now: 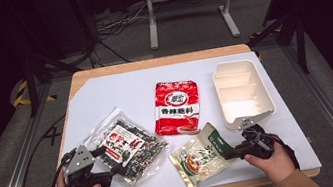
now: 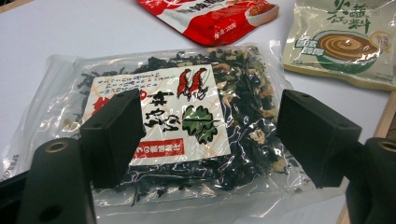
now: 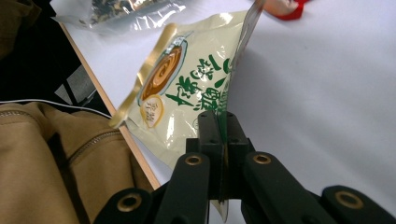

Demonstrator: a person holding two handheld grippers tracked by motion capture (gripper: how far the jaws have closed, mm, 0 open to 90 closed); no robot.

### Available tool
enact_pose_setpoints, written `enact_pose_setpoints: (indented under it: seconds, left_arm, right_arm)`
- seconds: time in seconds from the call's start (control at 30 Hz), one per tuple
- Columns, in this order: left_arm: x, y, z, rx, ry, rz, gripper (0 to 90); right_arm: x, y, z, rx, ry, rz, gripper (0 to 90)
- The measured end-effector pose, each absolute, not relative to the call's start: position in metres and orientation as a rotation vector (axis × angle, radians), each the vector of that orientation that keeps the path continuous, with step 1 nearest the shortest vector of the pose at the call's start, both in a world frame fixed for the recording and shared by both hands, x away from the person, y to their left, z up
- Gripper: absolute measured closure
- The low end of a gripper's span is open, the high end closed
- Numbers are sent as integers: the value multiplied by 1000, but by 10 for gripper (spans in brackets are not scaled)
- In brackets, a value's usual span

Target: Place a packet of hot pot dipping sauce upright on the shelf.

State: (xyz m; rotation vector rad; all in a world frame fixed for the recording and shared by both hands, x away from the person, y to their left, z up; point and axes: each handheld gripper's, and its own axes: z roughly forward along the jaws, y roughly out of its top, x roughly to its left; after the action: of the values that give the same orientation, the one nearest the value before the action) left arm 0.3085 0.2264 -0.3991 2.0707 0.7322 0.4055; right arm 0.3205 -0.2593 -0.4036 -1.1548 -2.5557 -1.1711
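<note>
A clear bag of dark dried seaweed (image 1: 129, 148) (image 2: 187, 116) with a white and red label lies at the front left of the white table sheet. My left gripper (image 1: 106, 159) (image 2: 210, 135) stands open just above it, one jaw on each side of the label. My right gripper (image 1: 230, 153) (image 3: 223, 135) is shut on the edge of a pale green sauce packet (image 1: 202, 156) (image 3: 187, 88), which tilts up off the table at the front edge. A red seasoning packet (image 1: 177, 107) (image 2: 210, 16) lies flat in the middle.
A white compartmented tray (image 1: 244, 92) stands empty at the right of the table. The front wooden table edge (image 3: 116, 121) runs close under the green packet, with a tan sleeve (image 3: 46, 163) below it. A grey stand (image 1: 189, 6) is on the floor beyond the table.
</note>
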Motion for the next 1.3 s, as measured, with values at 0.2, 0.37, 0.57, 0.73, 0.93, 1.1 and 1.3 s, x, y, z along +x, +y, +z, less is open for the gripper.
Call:
enact_pose_setpoints:
  seconds: [0.2,0.37,0.57,0.73,0.93,1.1,1.3]
  left_arm:
    - [308,228,-399,2060,749,399,237]
    - [308,229,-398,2056,754,409,237]
    - [307,233,-397,2032,773,408,236]
    - [308,236,-396,2022,780,403,236]
    - [308,238,-396,2008,794,392,236]
    - [310,240,-396,2008,790,399,236]
    - [310,240,-398,2001,804,386,235]
  right_arm:
    - [317,-256,-389,-1130,-2580,-1221,900]
    - [312,-255,-373,-1117,-2630,-1268,900]
    - [308,-252,-354,-1087,-2693,-1300,900]
    - [306,-249,-339,-1049,-2738,-1332,900]
    - [305,-249,-321,-1006,-2792,-1357,900]
    - [307,-247,-308,-988,-2879,-1330,900]
    - [309,-251,-295,-981,-2907,-1348,900]
